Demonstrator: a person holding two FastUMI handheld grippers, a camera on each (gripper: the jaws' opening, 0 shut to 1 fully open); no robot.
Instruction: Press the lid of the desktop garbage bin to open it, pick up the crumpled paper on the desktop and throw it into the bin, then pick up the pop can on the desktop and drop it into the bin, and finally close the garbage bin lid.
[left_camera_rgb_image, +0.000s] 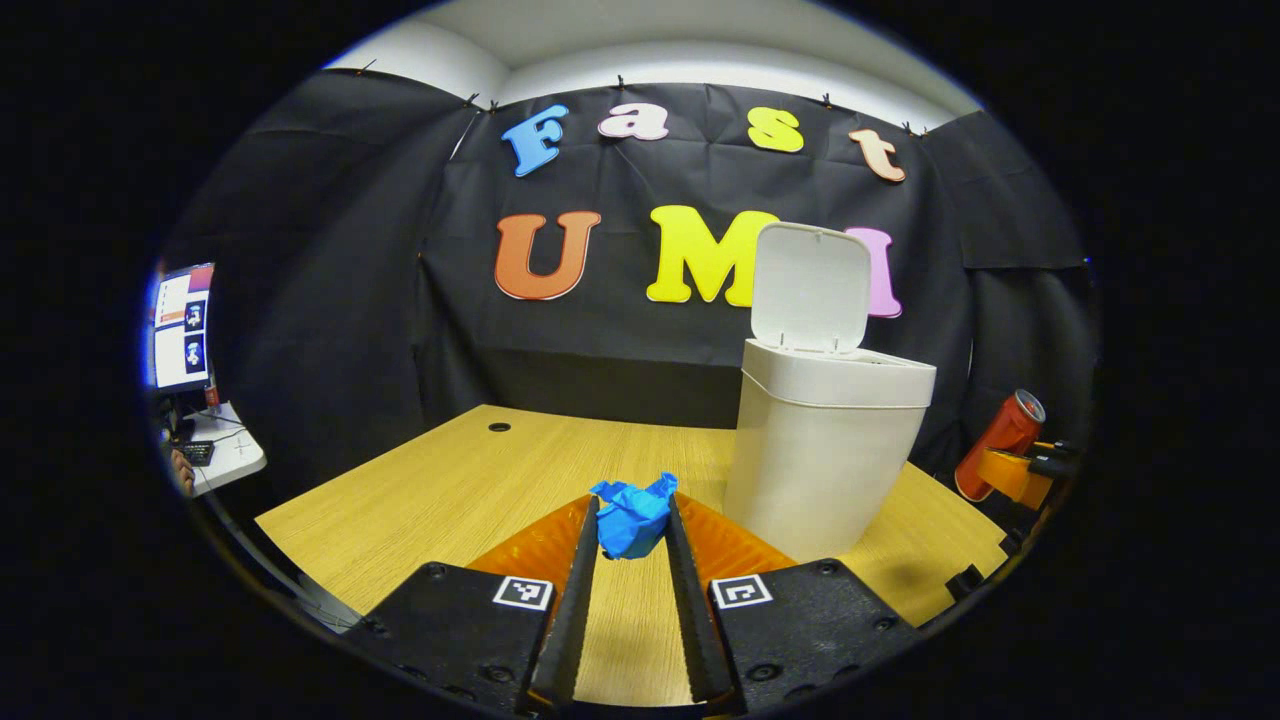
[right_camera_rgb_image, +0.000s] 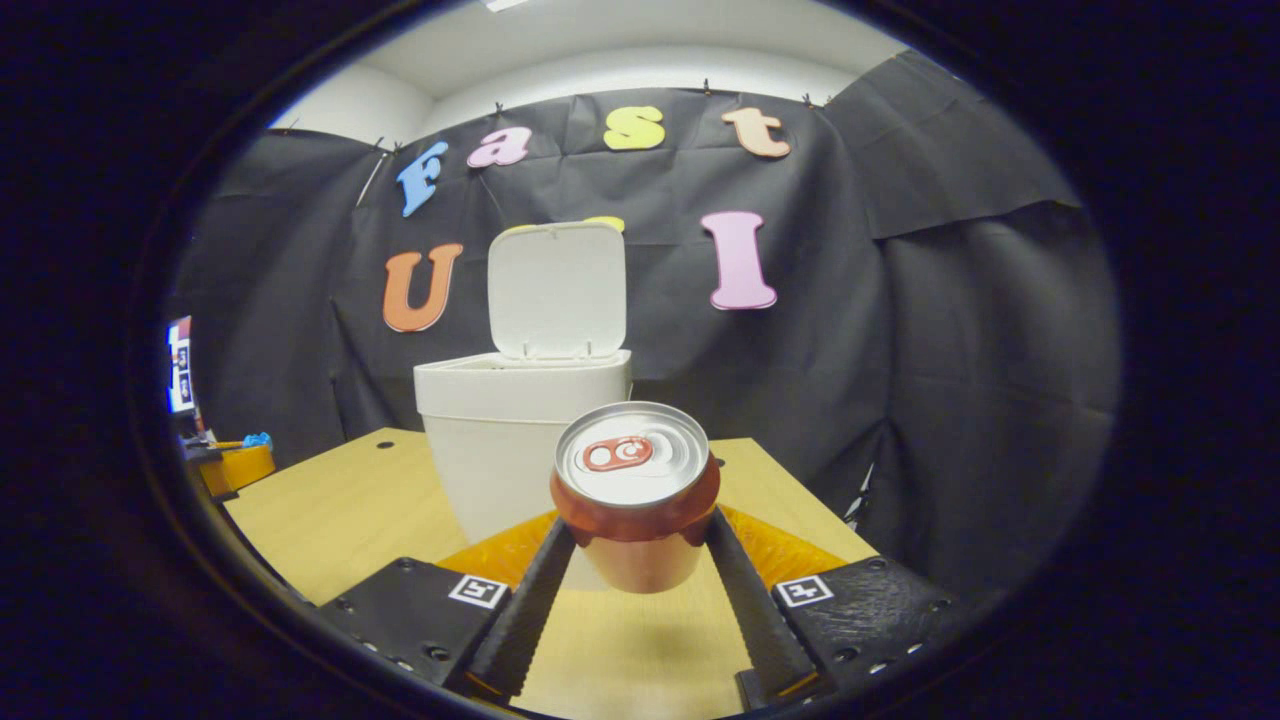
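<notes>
Left gripper view: ridged fingers of the left gripper pinch crumpled paper, creased and blue, above the woodgrain desktop. Smooth white bin stands beside, lid upright. Right gripper view: the right gripper clamps a round metal pop can before the bin.

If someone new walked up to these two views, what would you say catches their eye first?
Probably the white bin on the wooden desk, its lid flipped upright and open. Next, the bright blue crumpled paper pinched in the left gripper, lifted just left of the bin. Then the pop can, shiny top toward the camera, clamped in the right gripper in front of the bin.
</notes>
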